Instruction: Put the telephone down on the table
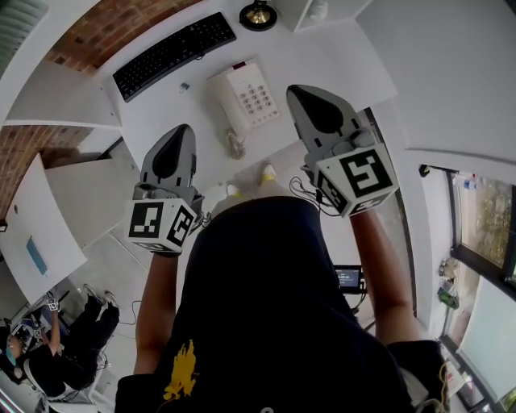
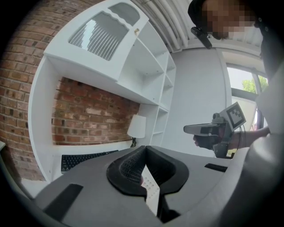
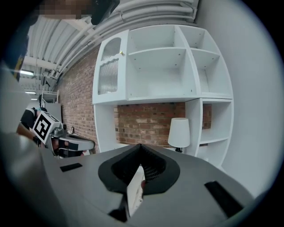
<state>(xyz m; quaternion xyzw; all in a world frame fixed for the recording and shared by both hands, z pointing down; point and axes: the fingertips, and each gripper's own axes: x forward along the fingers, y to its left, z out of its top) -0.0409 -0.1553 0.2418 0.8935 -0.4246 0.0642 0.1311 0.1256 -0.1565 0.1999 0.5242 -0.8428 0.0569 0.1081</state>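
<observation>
Telephone (image 1: 246, 98), white, lies flat on the white bench (image 1: 322, 56), keypad upward, with its coiled cord (image 1: 234, 145) trailing toward the near edge. A black keyboard (image 1: 173, 52) lies to its far left and a lamp (image 1: 258, 14) stands at the far edge. The left claw (image 1: 187, 127) and right claw (image 1: 292, 89) hang apart from the telephone, each pressed together at the tips and apparently empty. Behind the bench are a brick wall (image 2: 88, 119) and white shelving (image 3: 159, 62).
</observation>
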